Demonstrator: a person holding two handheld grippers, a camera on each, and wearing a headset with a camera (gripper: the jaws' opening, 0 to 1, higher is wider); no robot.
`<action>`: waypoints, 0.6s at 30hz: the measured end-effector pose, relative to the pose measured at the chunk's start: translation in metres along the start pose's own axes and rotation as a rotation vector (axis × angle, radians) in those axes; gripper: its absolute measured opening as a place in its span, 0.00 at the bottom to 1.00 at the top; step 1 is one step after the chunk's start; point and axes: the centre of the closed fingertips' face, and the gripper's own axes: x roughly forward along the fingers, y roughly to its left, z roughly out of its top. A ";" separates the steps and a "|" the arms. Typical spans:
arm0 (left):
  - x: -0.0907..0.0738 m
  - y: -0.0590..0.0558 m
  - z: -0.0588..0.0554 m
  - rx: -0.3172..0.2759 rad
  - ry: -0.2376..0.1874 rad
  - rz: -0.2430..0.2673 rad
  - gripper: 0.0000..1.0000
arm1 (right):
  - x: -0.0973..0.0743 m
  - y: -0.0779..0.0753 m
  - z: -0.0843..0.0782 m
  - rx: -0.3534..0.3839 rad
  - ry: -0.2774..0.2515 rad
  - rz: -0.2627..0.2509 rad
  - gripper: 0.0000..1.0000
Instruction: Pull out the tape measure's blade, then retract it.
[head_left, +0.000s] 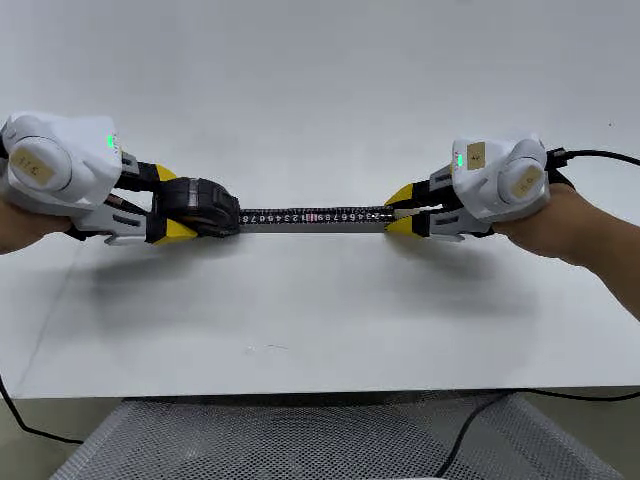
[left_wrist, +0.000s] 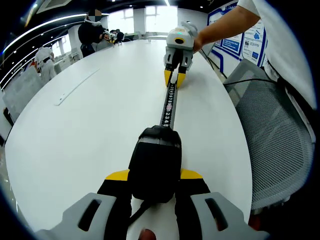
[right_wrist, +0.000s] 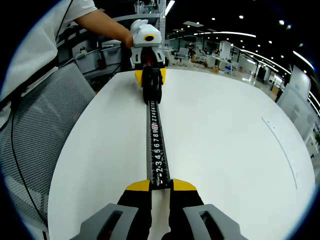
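Observation:
A black tape measure case (head_left: 205, 207) is held between the yellow-tipped jaws of my left gripper (head_left: 178, 205), which is shut on it; the left gripper view has the case (left_wrist: 156, 162) close up between the jaws. Its dark blade (head_left: 315, 216) with white numbers stretches right, just above the white table (head_left: 320, 320). My right gripper (head_left: 404, 211) is shut on the blade's tip. In the right gripper view the blade (right_wrist: 156, 150) runs straight from my right gripper (right_wrist: 160, 186) to the case (right_wrist: 152, 84). The blade (left_wrist: 170, 102) leads away to the right gripper (left_wrist: 175, 77) in the left gripper view.
A grey mesh chair (head_left: 330, 440) stands against the table's near edge. A black cable (head_left: 600, 155) trails from the right gripper, another hangs at the lower left. People stand far off in the room (left_wrist: 95, 30). Bare tabletop lies behind and in front of the tape.

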 end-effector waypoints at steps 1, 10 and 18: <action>0.000 0.000 0.000 0.000 0.001 0.000 0.28 | -0.002 0.000 -0.002 0.000 0.005 -0.002 0.08; -0.001 0.001 0.000 0.001 0.003 -0.002 0.28 | -0.016 -0.001 -0.014 0.007 0.027 -0.010 0.08; -0.001 0.001 0.000 0.003 0.004 -0.003 0.28 | -0.028 -0.004 -0.025 0.014 0.049 -0.016 0.08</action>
